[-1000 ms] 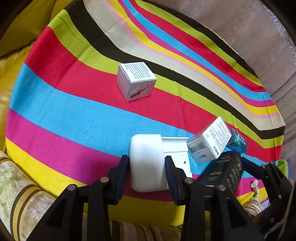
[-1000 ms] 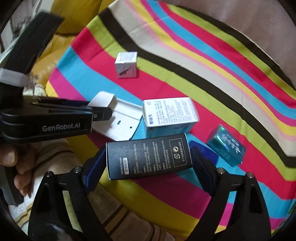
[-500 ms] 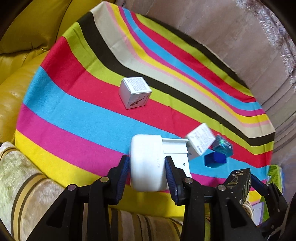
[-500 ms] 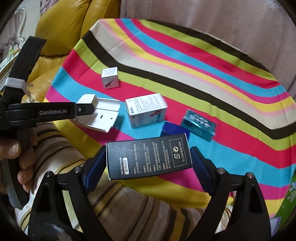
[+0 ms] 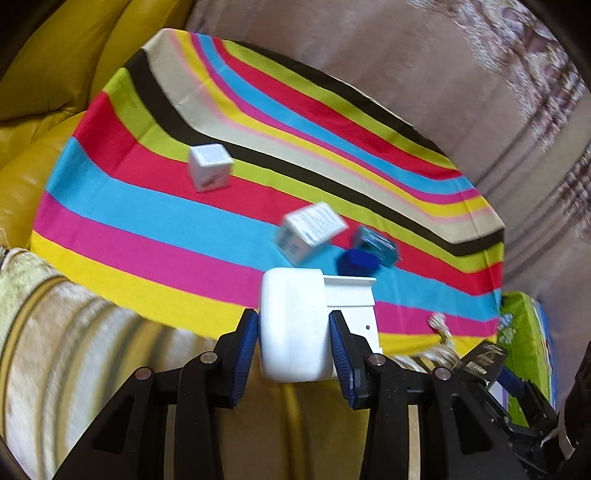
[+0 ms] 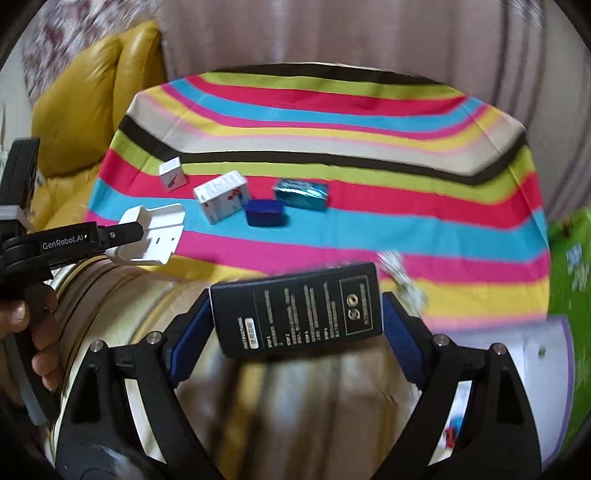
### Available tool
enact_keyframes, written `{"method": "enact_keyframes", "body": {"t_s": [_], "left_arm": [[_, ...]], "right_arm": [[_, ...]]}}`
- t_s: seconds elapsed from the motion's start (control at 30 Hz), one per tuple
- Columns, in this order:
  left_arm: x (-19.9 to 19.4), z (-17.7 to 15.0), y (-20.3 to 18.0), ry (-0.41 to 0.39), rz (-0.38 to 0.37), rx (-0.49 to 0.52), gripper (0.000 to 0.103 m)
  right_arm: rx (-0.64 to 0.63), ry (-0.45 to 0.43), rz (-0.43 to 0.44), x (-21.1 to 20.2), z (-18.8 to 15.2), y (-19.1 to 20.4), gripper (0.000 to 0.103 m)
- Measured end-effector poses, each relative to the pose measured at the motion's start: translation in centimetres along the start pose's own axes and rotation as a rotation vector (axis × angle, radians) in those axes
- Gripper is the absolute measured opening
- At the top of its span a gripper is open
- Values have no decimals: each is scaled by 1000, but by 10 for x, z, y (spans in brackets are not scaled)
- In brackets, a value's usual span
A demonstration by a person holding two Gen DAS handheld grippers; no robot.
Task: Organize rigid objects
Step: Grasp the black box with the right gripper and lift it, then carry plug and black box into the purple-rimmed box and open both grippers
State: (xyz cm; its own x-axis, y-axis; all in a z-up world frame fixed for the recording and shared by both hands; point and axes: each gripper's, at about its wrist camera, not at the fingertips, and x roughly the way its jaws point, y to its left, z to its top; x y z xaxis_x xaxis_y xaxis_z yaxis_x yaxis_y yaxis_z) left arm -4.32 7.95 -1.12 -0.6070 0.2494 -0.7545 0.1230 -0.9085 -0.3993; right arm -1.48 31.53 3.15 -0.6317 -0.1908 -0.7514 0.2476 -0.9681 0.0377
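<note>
My left gripper (image 5: 293, 339) is shut on a white plastic holder (image 5: 295, 325) and holds it above the near edge of the striped cloth (image 5: 147, 229). It also shows in the right wrist view (image 6: 153, 232). My right gripper (image 6: 295, 321) is shut on a black box (image 6: 299, 314) with white print, held above the striped cushion. On the cloth lie a small white cube box (image 5: 209, 167), a white medicine box (image 5: 310, 230), a dark blue box (image 5: 357, 260) and a teal box (image 5: 378, 245).
A yellow leather sofa (image 5: 44, 74) lies left of the cloth. A beige striped cushion (image 5: 74, 332) lies below the grippers. A curtain (image 6: 332, 33) hangs behind. A green mat (image 6: 569, 258) and a white-purple item (image 6: 517, 369) lie at the right.
Both grippers have pulled back and up from the cloth with their objects. The boxes on the cloth look smaller and farther away. The right gripper has tilted slightly.
</note>
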Motion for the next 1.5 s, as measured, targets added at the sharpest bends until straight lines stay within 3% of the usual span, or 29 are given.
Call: {"method": "enact_keyframes", "body": {"t_s": [0.3, 0.7, 1.13, 1.27, 1.5], "left_arm": [[-10, -36, -69, 30, -134, 165, 40], [5, -82, -166, 123, -275, 424, 40], [28, -134, -240, 233, -308, 668, 40], [34, -139, -244, 263, -311, 678, 41], [35, -137, -241, 287, -341, 648, 54]], "right_arm": [[210, 17, -139, -47, -44, -94, 88], [429, 65, -302, -67, -103, -193, 88], [527, 107, -311, -57, -130, -217, 88], [528, 113, -305, -55, -132, -217, 88], [543, 136, -292, -49, -134, -217, 89]]}}
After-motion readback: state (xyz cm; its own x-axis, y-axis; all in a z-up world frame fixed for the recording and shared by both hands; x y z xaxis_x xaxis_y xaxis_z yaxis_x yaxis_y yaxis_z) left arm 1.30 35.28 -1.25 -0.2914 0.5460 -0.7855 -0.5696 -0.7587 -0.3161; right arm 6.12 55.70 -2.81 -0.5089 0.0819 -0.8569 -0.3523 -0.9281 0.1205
